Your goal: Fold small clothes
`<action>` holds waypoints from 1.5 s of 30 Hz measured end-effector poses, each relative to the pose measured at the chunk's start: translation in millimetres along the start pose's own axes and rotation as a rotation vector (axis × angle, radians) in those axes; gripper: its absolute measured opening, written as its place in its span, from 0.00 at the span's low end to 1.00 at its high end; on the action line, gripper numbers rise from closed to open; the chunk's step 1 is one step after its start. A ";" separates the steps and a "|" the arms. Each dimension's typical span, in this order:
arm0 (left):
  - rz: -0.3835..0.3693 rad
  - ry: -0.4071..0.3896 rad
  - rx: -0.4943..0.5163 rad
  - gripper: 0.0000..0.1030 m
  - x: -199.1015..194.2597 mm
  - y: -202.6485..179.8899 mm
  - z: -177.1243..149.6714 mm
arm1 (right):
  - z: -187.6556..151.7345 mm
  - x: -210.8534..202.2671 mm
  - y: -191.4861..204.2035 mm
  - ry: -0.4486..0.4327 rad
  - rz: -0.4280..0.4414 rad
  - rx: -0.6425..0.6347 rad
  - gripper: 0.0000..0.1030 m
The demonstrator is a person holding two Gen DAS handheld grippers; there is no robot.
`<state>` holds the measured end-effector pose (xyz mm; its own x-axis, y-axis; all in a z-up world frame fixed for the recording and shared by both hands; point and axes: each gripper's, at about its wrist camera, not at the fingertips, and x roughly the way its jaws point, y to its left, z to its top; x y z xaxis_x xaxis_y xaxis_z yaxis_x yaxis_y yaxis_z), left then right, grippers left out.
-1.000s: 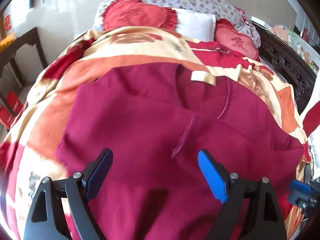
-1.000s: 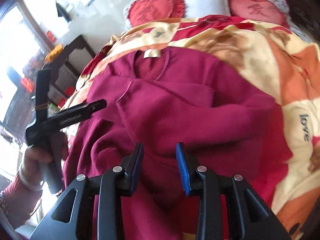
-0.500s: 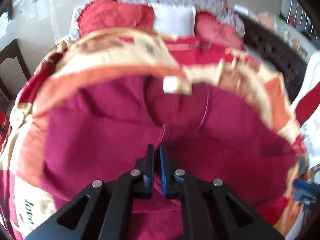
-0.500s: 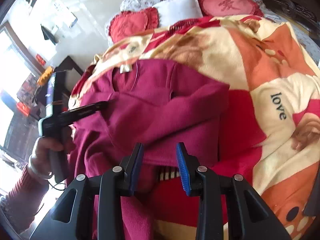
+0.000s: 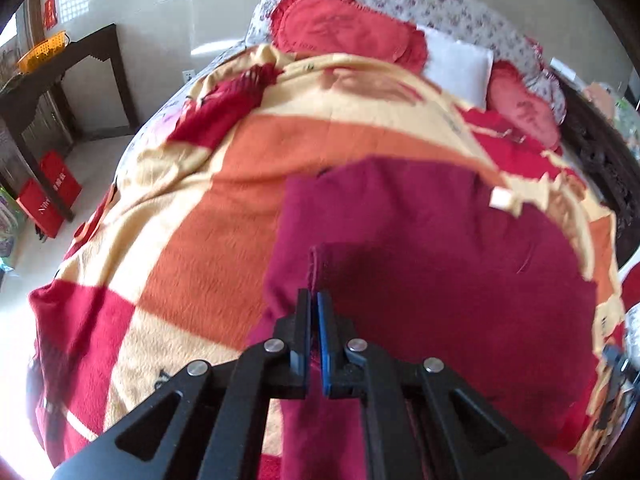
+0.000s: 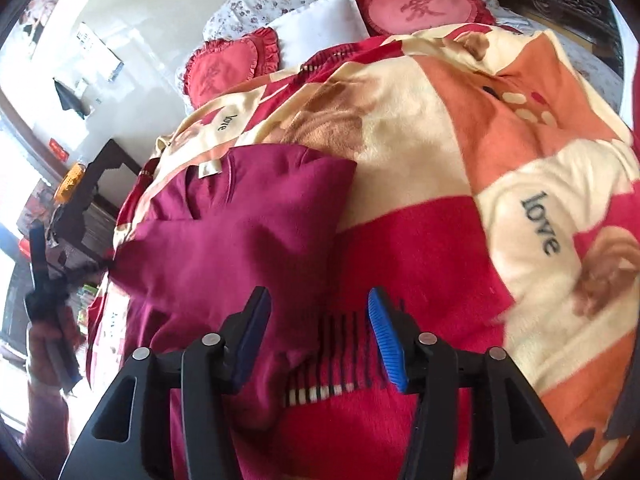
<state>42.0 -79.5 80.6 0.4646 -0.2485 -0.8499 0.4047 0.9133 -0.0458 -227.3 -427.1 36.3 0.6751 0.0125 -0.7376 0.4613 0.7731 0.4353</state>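
now that the left claw (image 5: 313, 308) has pinched shut on the top (image 5: 440, 264) and swung its flap toward 9 o'clock, the right claw (image 6: 318, 316) has let go, gaping above the hem at 6 on the bed (image 6: 500, 128)

The blanket (image 6: 500, 128) reads "love" twice; heart cushions (image 6: 420, 6) carry a Chinese character.

This was a home bedroom. A bed (image 5: 168, 168) took up most of the view, spread with a patterned blanket (image 6: 500, 128) and heart-shaped cushions (image 6: 420, 4) by a white pillow (image 5: 456, 68). A dark wooden side table (image 5: 68, 64) stood against the wall beside it
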 end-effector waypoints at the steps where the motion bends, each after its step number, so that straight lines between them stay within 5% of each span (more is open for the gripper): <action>1: -0.002 0.002 0.002 0.03 0.9 0.5 -2.3 | 6.3 6.5 1.3 0.000 -0.004 -0.003 0.36; 8: -0.027 -0.006 -0.003 0.03 -1.6 0.1 1.4 | 47.4 60.5 -15.3 0.050 0.043 0.131 0.34; 9: -0.030 -0.008 -0.001 0.03 -1.2 -0.4 3.4 | 53.0 66.0 -17.0 0.063 0.051 0.140 0.11; 10: -0.035 -0.008 -0.001 0.03 -0.7 -0.6 3.7 | 58.7 66.1 -13.6 0.053 0.052 0.115 0.00; 13: -0.053 0.009 -0.004 0.04 6.0 -6.0 0.6 | 67.8 46.6 12.6 -0.075 -0.073 -0.086 0.00; 16: -0.027 0.016 0.031 0.04 17.2 -19.6 -5.7 | 66.5 56.5 11.3 -0.071 -0.185 -0.128 0.00; 20: -0.005 0.013 0.046 0.04 23.2 -24.3 -8.9 | 58.3 61.8 -19.3 -0.023 -0.125 0.026 0.03; 22: -0.015 0.015 0.033 0.04 23.7 -20.5 -8.0 | 47.6 48.9 -25.1 -0.025 -0.078 0.081 0.25; 26: -0.014 0.017 0.020 0.04 25.4 -19.1 -7.0 | 21.4 39.9 -14.1 0.024 0.052 0.106 0.40; 29: 0.006 0.017 0.031 0.05 26.9 -22.4 -9.3 | 2.9 57.6 -1.5 0.138 0.065 0.079 0.29; 30: 0.006 0.021 0.035 0.07 27.2 -22.6 -10.4 | -1.1 58.0 0.9 0.139 0.061 0.062 0.07; 31: 0.005 0.022 0.038 0.10 27.1 -22.7 -11.5 | -2.8 52.9 4.7 0.117 0.024 0.011 0.00; 35: 0.005 0.035 0.041 0.25 32.6 -23.4 -16.6 | -2.9 43.4 1.5 0.080 -0.130 -0.086 0.00; 37: 0.003 0.034 0.043 0.26 32.2 -23.3 -17.9 | -6.5 50.3 -3.4 0.119 -0.141 -0.075 0.00; 40: -0.006 0.024 0.039 0.33 30.5 -21.4 -16.8 | 0.8 31.9 -1.4 0.059 -0.172 -0.042 0.00; 42: -0.005 0.026 0.030 0.34 32.7 -21.4 -15.3 | 9.8 11.9 6.5 -0.035 -0.154 -0.017 0.03; 45: -0.001 0.024 0.025 0.40 35.2 -24.7 -14.7 | 24.7 14.6 26.0 -0.057 -0.091 -0.061 0.08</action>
<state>36.8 -106.1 44.2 0.4452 -0.2409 -0.8624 0.4246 0.9047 -0.0335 -191.3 -422.4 49.6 0.6647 -0.0939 -0.7412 0.4872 0.8066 0.3347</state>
